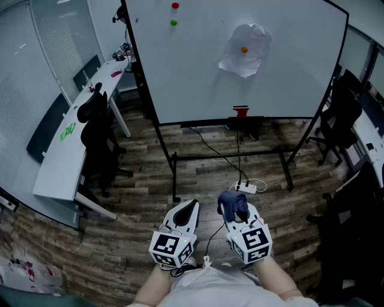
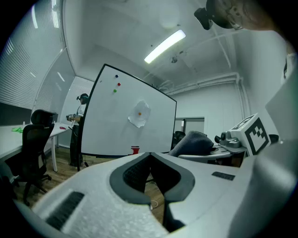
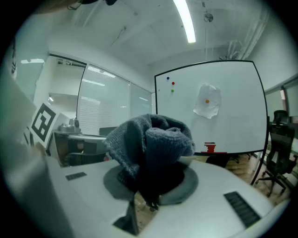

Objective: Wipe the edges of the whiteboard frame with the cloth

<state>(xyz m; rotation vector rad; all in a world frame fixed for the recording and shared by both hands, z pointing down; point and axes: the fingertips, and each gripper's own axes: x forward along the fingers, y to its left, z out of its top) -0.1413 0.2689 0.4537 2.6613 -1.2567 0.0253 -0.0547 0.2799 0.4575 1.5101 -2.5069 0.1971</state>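
Cloth [image 1: 233, 204], a dark blue-grey knitted piece with a ribbed, woolly texture, sits bunched into a rounded wad in the right gripper [image 1: 235, 211], whose jaws pinch its lower folds. The loose end bulges forward out of the jaw tips towards the whiteboard [image 1: 198, 66]. The wad is held low in front of the person and well apart from the board. In the right gripper view the cloth [image 3: 149, 144] fills the gap between the grey pads. The left gripper [image 1: 187, 211] is just beside it, white-shelled with a marker cube. In the left gripper view its dark-lined jaws appear pressed together at the tips with nothing between them, though the wide-angle lens makes this hard to judge.

The whiteboard is a large, smooth white panel in a thin black frame [image 1: 142, 75]. It stands upright on a black tubular stand [image 1: 228, 157], its long axis running side to side and its face towards the person. A crumpled sheet of paper [image 1: 246, 51] is pinned to it by an orange magnet, with a red magnet [image 1: 175, 5] and a green magnet [image 1: 173, 23] near the top edge. A small red object [image 1: 240, 111] rests at the bottom edge.

The floor [image 1: 144, 180] is dark wood-look planking. A white power strip [image 1: 246, 187] and black cables lie on it under the stand. At left are a long white desk [image 1: 60, 162] and a black office chair [image 1: 99, 135], beside walls with blinds.
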